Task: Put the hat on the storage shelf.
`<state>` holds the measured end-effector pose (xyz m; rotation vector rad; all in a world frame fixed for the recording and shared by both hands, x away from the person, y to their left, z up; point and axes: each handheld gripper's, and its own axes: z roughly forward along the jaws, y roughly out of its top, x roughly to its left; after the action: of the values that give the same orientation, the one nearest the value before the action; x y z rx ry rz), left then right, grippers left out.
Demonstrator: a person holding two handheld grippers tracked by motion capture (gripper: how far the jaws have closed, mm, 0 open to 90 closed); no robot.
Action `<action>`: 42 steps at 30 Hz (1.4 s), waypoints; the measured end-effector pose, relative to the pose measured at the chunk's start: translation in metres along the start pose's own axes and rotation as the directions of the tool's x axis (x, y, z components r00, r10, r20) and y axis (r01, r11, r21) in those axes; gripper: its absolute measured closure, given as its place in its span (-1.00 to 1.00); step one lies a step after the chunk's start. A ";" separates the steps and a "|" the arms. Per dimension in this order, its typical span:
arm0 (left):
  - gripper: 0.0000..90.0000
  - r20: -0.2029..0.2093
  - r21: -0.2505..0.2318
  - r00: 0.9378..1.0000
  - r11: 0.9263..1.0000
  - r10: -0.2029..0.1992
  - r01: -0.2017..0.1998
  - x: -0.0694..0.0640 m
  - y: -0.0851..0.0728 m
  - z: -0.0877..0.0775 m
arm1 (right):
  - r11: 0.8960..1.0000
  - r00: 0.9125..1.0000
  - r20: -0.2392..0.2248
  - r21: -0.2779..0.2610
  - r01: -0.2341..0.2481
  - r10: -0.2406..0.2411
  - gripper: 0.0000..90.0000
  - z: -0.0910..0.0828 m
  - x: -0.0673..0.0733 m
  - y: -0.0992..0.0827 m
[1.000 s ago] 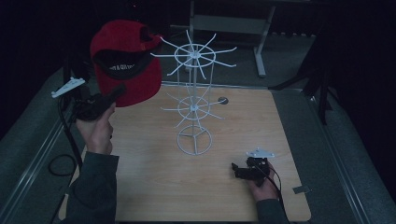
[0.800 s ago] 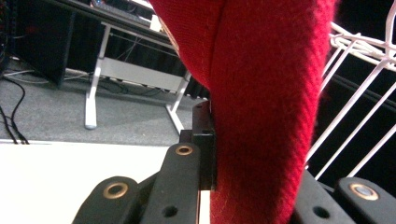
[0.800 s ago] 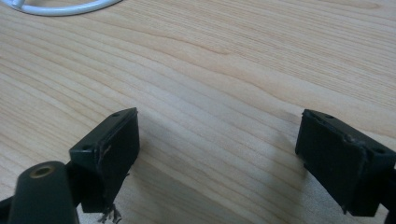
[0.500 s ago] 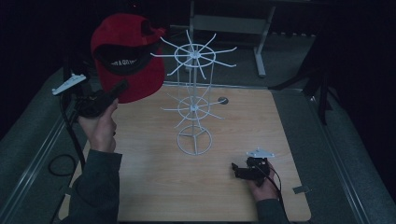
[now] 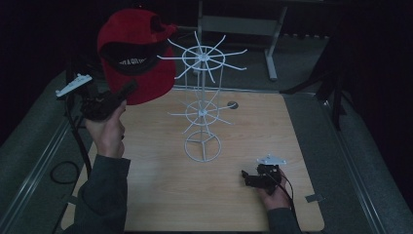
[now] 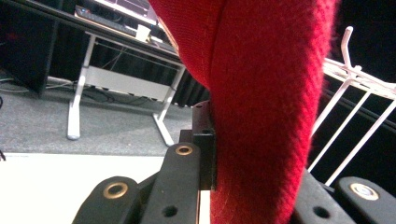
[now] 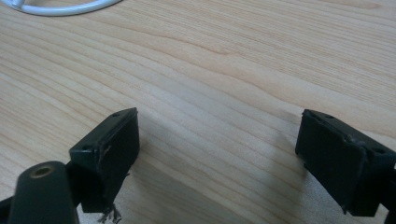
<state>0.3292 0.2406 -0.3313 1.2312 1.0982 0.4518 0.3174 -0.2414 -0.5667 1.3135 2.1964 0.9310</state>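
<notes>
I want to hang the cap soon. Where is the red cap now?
High view, upper left: the red cap is held up in the left gripper, beside the white rack's top spokes.

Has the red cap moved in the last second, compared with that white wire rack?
Barely. The red cap, clamped in the left gripper, sits just left of the rack's top prongs, as before.

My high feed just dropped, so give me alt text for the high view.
The left gripper holds a red cap up beside the top prongs of a white wire rack standing on the wooden table. The right gripper rests open on the table near the person.
</notes>
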 end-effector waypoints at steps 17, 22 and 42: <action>0.88 0.025 0.020 1.000 1.000 -0.001 0.000 0.005 -0.014 -0.003 | 1.000 1.000 0.000 0.000 0.000 0.000 -0.70 0.000 0.000 0.000; 0.88 0.038 0.026 0.999 1.000 -0.011 0.010 0.007 -0.019 -0.003 | 1.000 1.000 0.000 0.000 0.000 0.000 -0.70 0.000 0.000 0.000; 0.88 0.077 0.049 0.997 0.999 -0.016 0.012 0.015 -0.053 0.000 | 1.000 1.000 -0.001 0.001 0.000 0.000 -0.70 0.000 0.000 0.000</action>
<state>0.3222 0.2347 -0.3860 1.2729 1.0567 0.3662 0.3174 -0.2414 -0.5667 1.3134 2.1978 0.9309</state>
